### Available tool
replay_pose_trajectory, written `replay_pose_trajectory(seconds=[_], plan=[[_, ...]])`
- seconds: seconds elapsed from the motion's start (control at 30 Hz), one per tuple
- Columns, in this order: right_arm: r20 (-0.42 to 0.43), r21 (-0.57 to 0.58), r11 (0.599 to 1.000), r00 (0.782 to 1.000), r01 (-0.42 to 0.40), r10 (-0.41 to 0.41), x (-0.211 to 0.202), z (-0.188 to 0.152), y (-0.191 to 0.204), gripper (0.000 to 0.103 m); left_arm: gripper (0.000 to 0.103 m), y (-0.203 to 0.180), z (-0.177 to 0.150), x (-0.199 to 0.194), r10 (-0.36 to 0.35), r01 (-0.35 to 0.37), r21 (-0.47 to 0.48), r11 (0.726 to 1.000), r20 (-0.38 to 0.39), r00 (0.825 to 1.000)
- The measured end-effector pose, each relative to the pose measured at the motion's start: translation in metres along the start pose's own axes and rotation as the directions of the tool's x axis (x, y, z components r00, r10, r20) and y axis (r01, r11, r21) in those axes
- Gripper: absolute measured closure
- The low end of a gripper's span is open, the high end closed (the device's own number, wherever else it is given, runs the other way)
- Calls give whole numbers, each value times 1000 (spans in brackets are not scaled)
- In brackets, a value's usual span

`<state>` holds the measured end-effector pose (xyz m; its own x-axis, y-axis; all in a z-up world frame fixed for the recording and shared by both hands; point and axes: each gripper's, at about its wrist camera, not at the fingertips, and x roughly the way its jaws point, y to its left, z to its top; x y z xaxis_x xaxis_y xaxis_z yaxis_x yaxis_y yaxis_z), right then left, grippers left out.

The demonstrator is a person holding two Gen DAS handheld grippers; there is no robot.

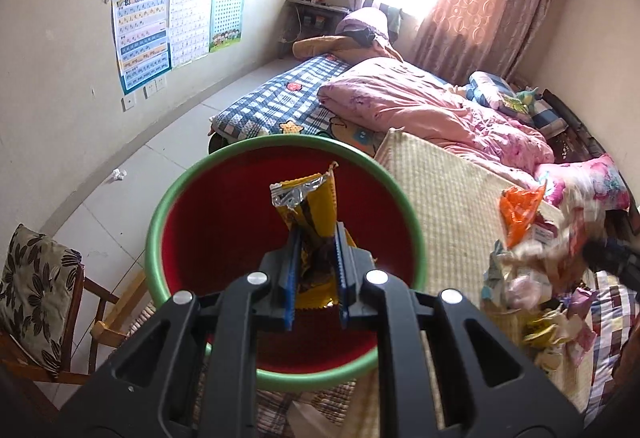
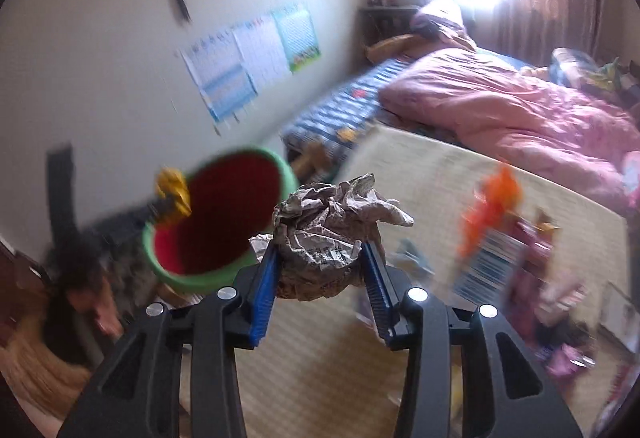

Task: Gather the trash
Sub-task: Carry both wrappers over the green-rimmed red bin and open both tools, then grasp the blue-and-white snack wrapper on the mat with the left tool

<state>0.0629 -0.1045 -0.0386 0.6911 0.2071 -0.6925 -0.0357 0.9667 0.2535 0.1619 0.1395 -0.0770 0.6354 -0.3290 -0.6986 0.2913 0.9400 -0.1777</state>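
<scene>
My left gripper is shut on a yellow snack wrapper and holds it over the open mouth of a red bin with a green rim. My right gripper is shut on a crumpled ball of newspaper, held above the woven mat to the right of the bin. In the right wrist view the yellow wrapper shows at the bin's left rim. A heap of wrappers and paper trash lies on the mat to the right, also blurred in the right wrist view.
A woven mat covers the near end of the bed, with a pink quilt behind. A wooden chair with a floral cushion stands at the left. A crumpled paper lies on the floor by the wall.
</scene>
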Motion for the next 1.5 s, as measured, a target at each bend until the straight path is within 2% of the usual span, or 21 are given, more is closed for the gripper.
replay_pose_trajectory(seconds=[0.13, 0.3, 0.37, 0.43, 0.47, 0.67, 0.93, 1.17, 1.5], plan=[[-2, 39, 991, 992, -126, 126, 35, 19, 30, 62, 88, 15, 0, 6, 5, -5, -6, 1000, -23, 1000], [-30, 60, 980, 981, -192, 194, 72, 30, 53, 59, 87, 28, 0, 13, 6, -7, -19, 1000, -44, 999], [-30, 74, 978, 979, -197, 200, 82, 34, 58, 55, 79, 33, 0, 15, 10, -11, -29, 1000, -49, 999], [-31, 89, 977, 980, -195, 198, 87, 36, 62, 44, 49, 36, 0, 16, 16, -18, -40, 999, -47, 999], [-29, 98, 976, 980, -194, 197, 89, 38, 63, 40, 45, 39, 0, 16, 19, -21, -52, 998, -40, 999], [-9, 73, 983, 986, -166, 167, 80, 32, 67, 40, 44, 46, 2, 16, 27, -30, -78, 996, -40, 999], [29, 43, 993, 994, -107, 106, 51, 16, 51, 40, 44, 20, -1, 12, 0, -1, -48, 999, -30, 1000], [60, 58, 998, 998, -16, 12, 14, -4, 5, 39, 42, -19, -11, 5, -16, 16, -20, 1000, -23, 1000], [25, 110, 992, 998, 59, -62, -30, -44, -67, 39, 42, -102, -43, 9, -60, 63, 27, 998, -82, 995]])
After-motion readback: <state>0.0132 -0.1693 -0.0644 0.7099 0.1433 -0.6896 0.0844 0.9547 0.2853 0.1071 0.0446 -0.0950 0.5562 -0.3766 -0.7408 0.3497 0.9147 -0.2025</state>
